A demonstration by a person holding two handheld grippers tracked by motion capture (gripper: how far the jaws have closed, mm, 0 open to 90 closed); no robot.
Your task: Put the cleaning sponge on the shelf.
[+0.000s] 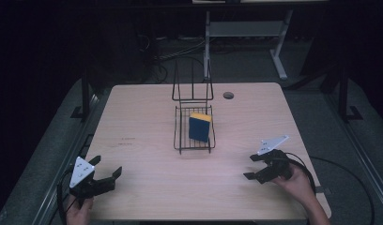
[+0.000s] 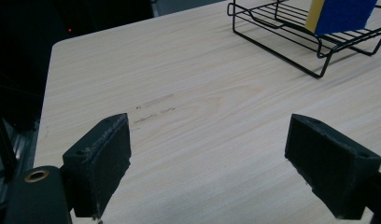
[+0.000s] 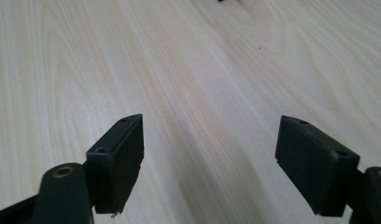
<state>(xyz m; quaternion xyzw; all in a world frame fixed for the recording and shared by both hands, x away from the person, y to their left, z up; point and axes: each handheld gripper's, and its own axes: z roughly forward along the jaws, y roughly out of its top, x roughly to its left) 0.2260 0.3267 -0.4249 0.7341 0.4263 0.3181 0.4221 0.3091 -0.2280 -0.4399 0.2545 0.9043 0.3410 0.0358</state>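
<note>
The desk (image 1: 147,140) is pale wood with a fine straight grain, plus a couple of faint dark smudges left of the rack (image 1: 181,138). The rack is black wire. Inside it sits a sponge (image 1: 199,127), dark blue with a yellow layer on top. Left tool (image 1: 107,172) and right tool (image 1: 253,166) are both matte black, each with a light grey triangle plate dotted with small dark holes. Brass-coloured rivets show near the pads (image 2: 104,158).

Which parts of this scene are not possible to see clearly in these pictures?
- Sponge, left gripper view: top cut by frame edge.
- Wire rack, high view: floor behind sponge hidden.
- Small marks on table: too small to read.
- Dark room beyond table: details unlit.
</note>
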